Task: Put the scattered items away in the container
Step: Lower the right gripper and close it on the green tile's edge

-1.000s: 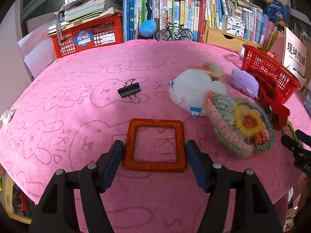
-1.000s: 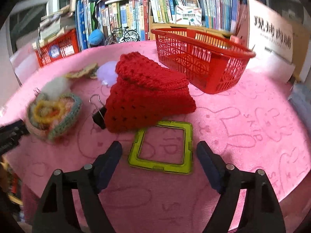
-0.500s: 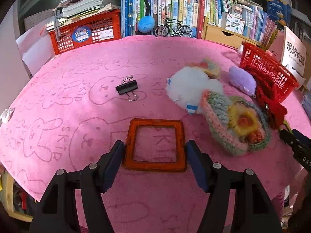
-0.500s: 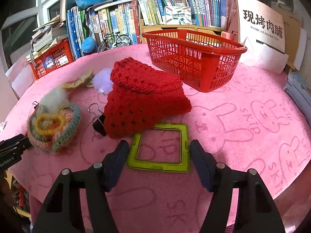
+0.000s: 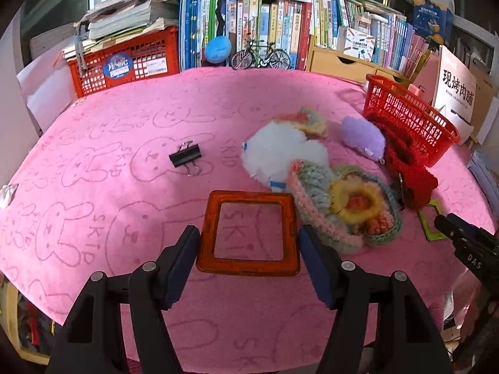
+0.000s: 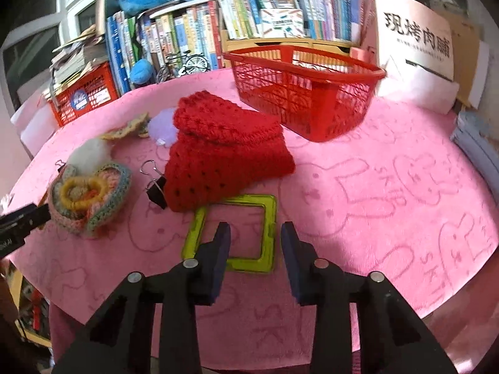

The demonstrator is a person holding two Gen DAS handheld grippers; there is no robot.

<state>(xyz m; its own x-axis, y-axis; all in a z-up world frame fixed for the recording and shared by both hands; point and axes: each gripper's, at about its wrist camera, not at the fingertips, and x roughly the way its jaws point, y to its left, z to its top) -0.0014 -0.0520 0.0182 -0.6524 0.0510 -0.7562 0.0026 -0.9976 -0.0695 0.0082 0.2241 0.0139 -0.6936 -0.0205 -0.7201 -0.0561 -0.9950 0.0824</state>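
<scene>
Pink bunny-print cloth [image 5: 93,143] is covering the tabletop, bookshelves [image 5: 280,21] running behind its far edge. Left gripper [image 5: 249,244] is hovering at the near edge, jaws standing wide on either side of the orange square frame [image 5: 249,261]; pads aren't pressing on it as far as I can see. Right gripper [image 6: 255,243] is sitting over the yellow-green square frame [image 6: 268,233] near the near edge, jaws closing, the frame's right rail lying between the pads, not gripped yet. Red basket [image 6: 312,99] is standing toward the far right corner, nothing visible inside. Red knit piece [image 6: 224,159] is lying just in front of the basket, touching the yellow-green frame's far rail. One black binder clip [image 6: 156,187] is lying against its left side, another [image 5: 185,157] sitting alone mid-table. Multicolour crochet pouch [image 5: 346,208], white fluffy toy [image 5: 280,152] and purple plush [image 5: 361,135] are clustering right of centre.
</scene>
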